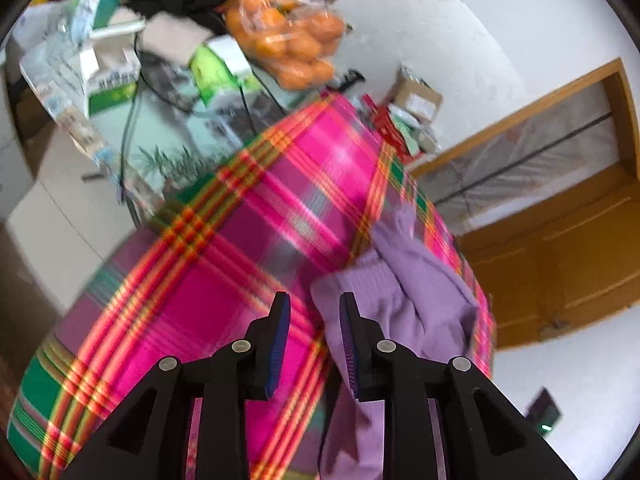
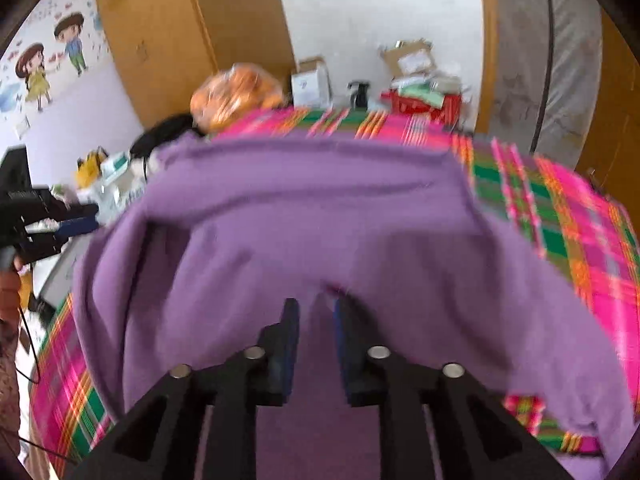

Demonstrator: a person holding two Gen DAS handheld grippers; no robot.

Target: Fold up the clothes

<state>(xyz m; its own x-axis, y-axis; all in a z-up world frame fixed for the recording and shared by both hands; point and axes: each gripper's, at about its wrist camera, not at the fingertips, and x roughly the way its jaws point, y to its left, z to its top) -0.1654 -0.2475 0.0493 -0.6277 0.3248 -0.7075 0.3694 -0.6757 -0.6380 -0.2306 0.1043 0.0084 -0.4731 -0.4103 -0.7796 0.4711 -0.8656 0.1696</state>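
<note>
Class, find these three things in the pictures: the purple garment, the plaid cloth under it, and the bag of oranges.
purple garment [image 2: 304, 216]: right wrist view, on its broad middle panel.
plaid cloth [image 1: 224, 280]: left wrist view, on a bare pink square.
bag of oranges [image 1: 288, 36]: left wrist view, on the fruit at the bag's middle.

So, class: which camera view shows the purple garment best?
The right wrist view: the purple garment spreads across most of the frame on the plaid cloth. The left wrist view shows only a bunched part.

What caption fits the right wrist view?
Right claw open over a purple garment spread on a plaid cloth.
</note>
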